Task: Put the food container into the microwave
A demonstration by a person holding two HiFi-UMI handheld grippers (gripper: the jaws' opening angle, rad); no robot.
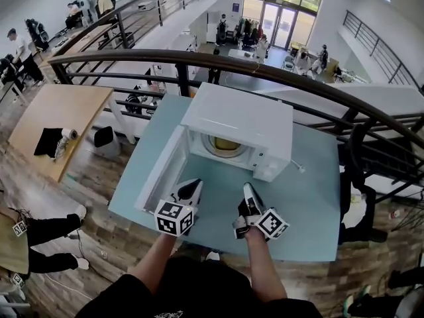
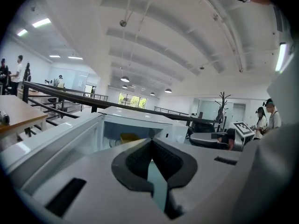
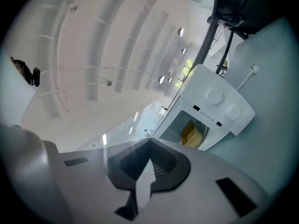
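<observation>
On the table, the door is seen swung open; the left gripper is held shut and empty before it. The container is already seated inside the microwave, so the right gripper, likewise closed, is needed for no load.

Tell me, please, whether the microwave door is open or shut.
Open. The microwave door stands swung out to the left, and the yellow food container shows inside the opening.
</observation>
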